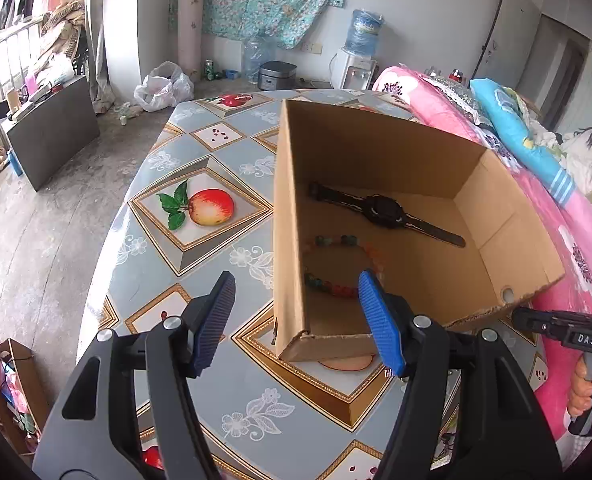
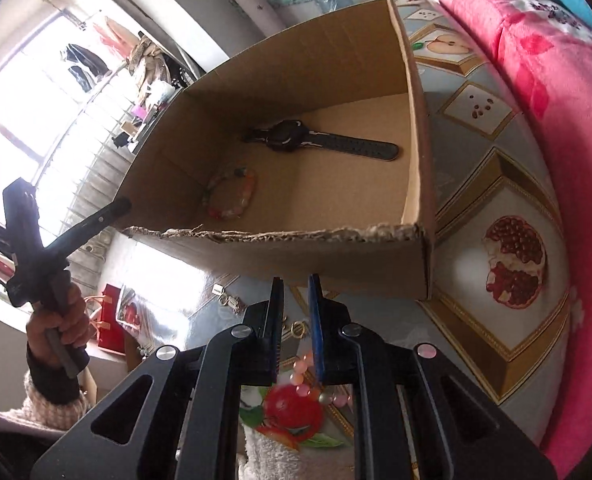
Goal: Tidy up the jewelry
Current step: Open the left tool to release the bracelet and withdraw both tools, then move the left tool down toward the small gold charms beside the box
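Sitting on the worktop (image 2: 496, 264), the cardboard box (image 2: 412, 120) already holds a watch (image 2: 320, 145) and a bead bracelet (image 2: 232, 196). Just before its near wall, the right gripper (image 2: 296, 304) pinches a pink bead string (image 2: 308, 380) between nearly closed jaws; the left gripper (image 1: 296, 312) hangs spread, empty.

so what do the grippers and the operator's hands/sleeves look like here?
Both grippers are black plastic with silver pivot bolts and ribbed blue finger pads. The right gripper carries a white "DAS" label on its body. The bare left hand grips a dark handle; its sleeve is fuzzy and cream with a dark cuff. No cables visible.
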`<state>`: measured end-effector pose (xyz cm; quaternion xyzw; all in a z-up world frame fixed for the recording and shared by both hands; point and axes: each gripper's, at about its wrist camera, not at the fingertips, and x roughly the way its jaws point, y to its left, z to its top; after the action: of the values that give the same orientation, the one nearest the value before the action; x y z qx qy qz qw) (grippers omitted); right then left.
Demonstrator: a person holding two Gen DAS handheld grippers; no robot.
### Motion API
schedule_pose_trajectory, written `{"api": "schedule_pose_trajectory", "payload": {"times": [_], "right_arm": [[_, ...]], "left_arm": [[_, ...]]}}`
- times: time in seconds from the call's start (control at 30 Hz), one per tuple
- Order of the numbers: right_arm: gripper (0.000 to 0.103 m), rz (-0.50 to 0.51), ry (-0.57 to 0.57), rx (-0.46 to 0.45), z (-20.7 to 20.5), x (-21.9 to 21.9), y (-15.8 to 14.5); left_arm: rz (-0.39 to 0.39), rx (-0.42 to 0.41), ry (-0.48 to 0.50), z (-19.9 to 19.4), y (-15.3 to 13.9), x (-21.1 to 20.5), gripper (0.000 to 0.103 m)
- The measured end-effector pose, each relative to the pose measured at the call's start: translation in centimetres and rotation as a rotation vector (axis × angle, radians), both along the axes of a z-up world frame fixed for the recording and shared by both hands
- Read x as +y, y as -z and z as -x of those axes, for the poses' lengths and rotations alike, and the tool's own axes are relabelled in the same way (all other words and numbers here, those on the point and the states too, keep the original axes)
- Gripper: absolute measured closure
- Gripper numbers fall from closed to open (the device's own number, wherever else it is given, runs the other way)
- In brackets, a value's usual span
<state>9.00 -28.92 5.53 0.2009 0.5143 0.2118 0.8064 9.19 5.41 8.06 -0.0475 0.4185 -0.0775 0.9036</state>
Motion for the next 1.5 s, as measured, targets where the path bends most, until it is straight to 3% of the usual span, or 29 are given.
{"api": "schedule_pose_trajectory", "payload": {"times": [0.27, 0.4, 0.5, 0.57, 0.7, 0.8, 0.9, 1.0, 1.13, 1.33, 1.43, 1.5], "right_arm": [[0.090, -0.010, 0.031, -0.010, 0.2, -1.1, -0.5], [0.089, 0.023, 0.044, -0.045, 1.5, -1.4, -1.6], [0.078, 0.043, 0.043, -0.086, 3.1, -1.7, -2.3], [0.067, 0.086, 0.025, -0.118, 4.7, -1.4, -2.8], [0.067, 0.157, -0.052, -0.143, 7.3, 0.5, -2.9], [0.067, 0.264, -0.117, -0.165, 8.7, 2.7, -2.3], [0.067, 0.420, -0.182, -0.163, 9.0, 5.0, -0.8], [0.067, 0.490, -0.199, -0.134, 8.4, 5.1, 0.7], [0.067, 0.481, -0.146, -0.094, 6.3, 2.8, 1.5], [0.067, 0.457, -0.012, -0.084, 3.8, 0.0, 1.4], [0.067, 0.398, -0.050, -0.137, 4.6, 0.4, 0.1], [0.067, 0.424, -0.126, -0.178, 5.6, 2.0, -0.3]], "left_arm": [[0.013, -0.006, 0.003, -0.1, 0.0, -0.1, 0.042], [0.038, -0.047, 0.008, 1.0, -0.6, 0.4, 0.042], [0.032, -0.113, 0.022, 2.7, -1.2, 1.1, 0.039], [0.020, -0.142, 0.026, 3.9, -1.3, 1.6, 0.036], [0.023, -0.147, 0.043, 6.6, -0.6, 2.6, 0.035], [0.038, -0.132, 0.076, 8.7, 0.3, 2.5, 0.032], [0.045, -0.119, 0.124, 10.3, 1.4, 1.1, 0.029], [0.035, -0.089, 0.178, 11.3, 3.0, -1.1, 0.025], [-0.035, -0.073, 0.236, 11.9, 4.8, -3.9, 0.025], [-0.015, -0.055, 0.297, 11.9, 6.1, -6.2, 0.025], [-0.019, -0.046, 0.297, 11.7, 6.5, -6.6, 0.025], [-0.025, -0.042, 0.296, 11.6, 6.7, -6.7, 0.025]]}}
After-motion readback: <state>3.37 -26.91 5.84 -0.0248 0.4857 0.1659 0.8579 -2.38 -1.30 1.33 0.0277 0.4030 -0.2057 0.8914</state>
